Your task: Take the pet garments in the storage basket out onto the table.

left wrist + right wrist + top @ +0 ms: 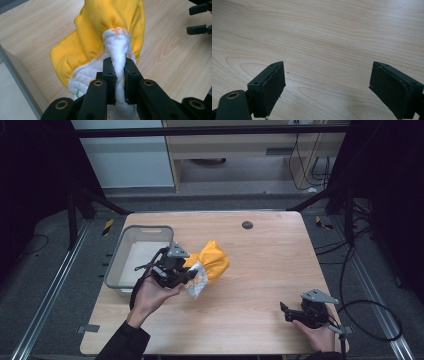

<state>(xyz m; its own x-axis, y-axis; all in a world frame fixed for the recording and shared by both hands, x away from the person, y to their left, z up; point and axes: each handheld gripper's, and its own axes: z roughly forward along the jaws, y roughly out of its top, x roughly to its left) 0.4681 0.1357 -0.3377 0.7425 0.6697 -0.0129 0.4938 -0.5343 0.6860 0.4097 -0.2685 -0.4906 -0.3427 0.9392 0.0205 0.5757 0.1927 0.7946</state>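
Cloth bundle, yellow outside with a white quilted lining, sits just left of centre on the surface, directly at 3 o'clock of the grey bin. Its white end points toward the left tongs, which come at it from the 9 o'clock side, right beside the bin's near corner.

Left tongs: clamped down on a pinched fold of the white lining, pads pressing it from both sides, yellow fabric bunched up just beyond the tips. Bundle looks partly lifted at the gripped end; the yellow end is on the wood.

Right tongs: parked at about 5 o'clock on the surface, well apart from the cloth. In the right gripper view the right tongs stand spread wide, nothing between the pads, bare wood below.
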